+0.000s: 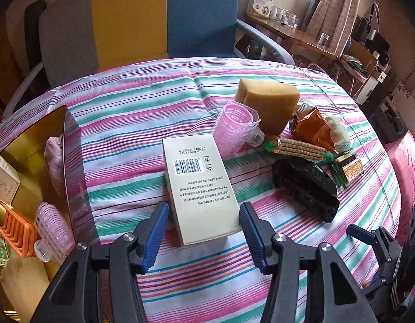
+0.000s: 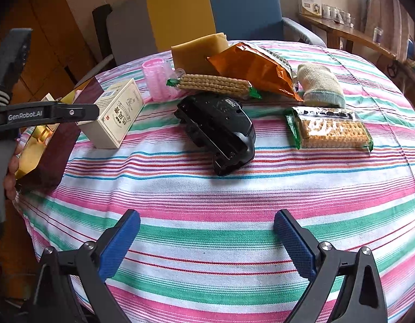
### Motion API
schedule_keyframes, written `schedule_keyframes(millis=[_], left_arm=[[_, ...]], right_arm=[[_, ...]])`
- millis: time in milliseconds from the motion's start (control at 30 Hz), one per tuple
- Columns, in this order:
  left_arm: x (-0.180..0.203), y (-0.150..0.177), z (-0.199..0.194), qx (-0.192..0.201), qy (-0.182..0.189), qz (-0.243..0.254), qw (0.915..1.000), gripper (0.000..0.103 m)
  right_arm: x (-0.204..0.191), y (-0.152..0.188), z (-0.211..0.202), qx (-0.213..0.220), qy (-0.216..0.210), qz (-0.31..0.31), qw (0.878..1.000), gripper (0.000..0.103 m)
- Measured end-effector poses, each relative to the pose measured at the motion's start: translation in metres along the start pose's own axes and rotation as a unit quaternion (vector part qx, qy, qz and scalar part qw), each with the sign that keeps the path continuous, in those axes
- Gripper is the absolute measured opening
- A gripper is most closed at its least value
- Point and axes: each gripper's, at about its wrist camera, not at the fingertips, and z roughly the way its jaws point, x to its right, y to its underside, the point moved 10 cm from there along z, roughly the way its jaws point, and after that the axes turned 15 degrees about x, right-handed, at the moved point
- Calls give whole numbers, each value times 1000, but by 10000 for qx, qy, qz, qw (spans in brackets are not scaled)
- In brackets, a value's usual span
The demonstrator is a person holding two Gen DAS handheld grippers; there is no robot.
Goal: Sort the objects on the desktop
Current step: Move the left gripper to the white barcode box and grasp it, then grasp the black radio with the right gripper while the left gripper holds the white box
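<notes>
Striped cloth in pink, green and white is covering the table [image 2: 207,188], with a chair in grey, yellow and blue panels [image 1: 142,18] standing behind it. Seen from the left wrist, the left hand-held gripper [image 1: 204,224] is hovering over the near end of a pale carton with a barcode [image 1: 199,185], its blue pads standing on either side of that end without pressing on it, so its jaws are open around the carton. At the table's left edge a gold-lined box [image 1: 32,145] is holding an orange rack [image 1: 13,228], a pink hair roller [image 1: 55,228] and other small packs. Further back a second pink roller [image 1: 234,126] is lying just beside a yellow sponge [image 1: 266,102], with an orange snack bag [image 1: 312,126], a knitted sock [image 1: 339,132], a long wafer pack [image 1: 296,148] and a cracker pack [image 1: 351,165] clustered close together to its right. A black remote-style controller [image 1: 307,188] is lying in front of that cluster. From the right wrist, the right hand-held gripper [image 2: 206,242] is hanging spread wide above bare cloth, with nothing between its pads and the black controller well ahead of it. Fingers [image 2: 12,167] of the person's left hand are showing at that view's left edge.
</notes>
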Motion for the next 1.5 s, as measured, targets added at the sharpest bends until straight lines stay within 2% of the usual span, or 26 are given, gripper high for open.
schedule_keyframes(millis=[300,433,533,633,900,1000,1033,1100,1233,1300,1367,1500], left_arm=[[5,-15,22,28,-106,149,9998,56],[8,-23,10,361,-13,80,9993,57],[16,-22,7,439,57,284,9986,58],[19,-16,14,309,-54,622,9976,59],[9,-21,38,89,-165,496,9986,62],[-3,-16,50,-105,-230,203,9995,61],[-7,-15,52,-121,-211,90,9997,60],[-14,-10,55,-171,-191,-70,9996,52],[-15,-1,50,-134,-53,-62,9999,51],[-13,5,44,-112,5,-39,9999,51],[-10,12,38,-90,39,-24,9999,51],[-2,27,21,-69,177,-42,9998,51]], right_arm=[[-2,0,1,325,28,-116,9994,103],[-3,0,3,435,55,-176,9989,103],[-2,-1,2,500,20,-118,9987,103],[-1,-4,5,565,5,-94,9984,103],[-3,-8,4,669,4,-131,9977,103],[-4,-8,4,670,28,-173,9976,103],[-4,-8,4,669,39,-191,9976,103],[-4,-8,4,672,51,-213,9975,103],[-5,-9,4,636,62,-201,9978,103],[-2,-15,2,589,-24,42,9982,102],[1,-25,-1,635,-95,188,9978,97],[-2,-52,-2,852,-85,-148,9962,97]])
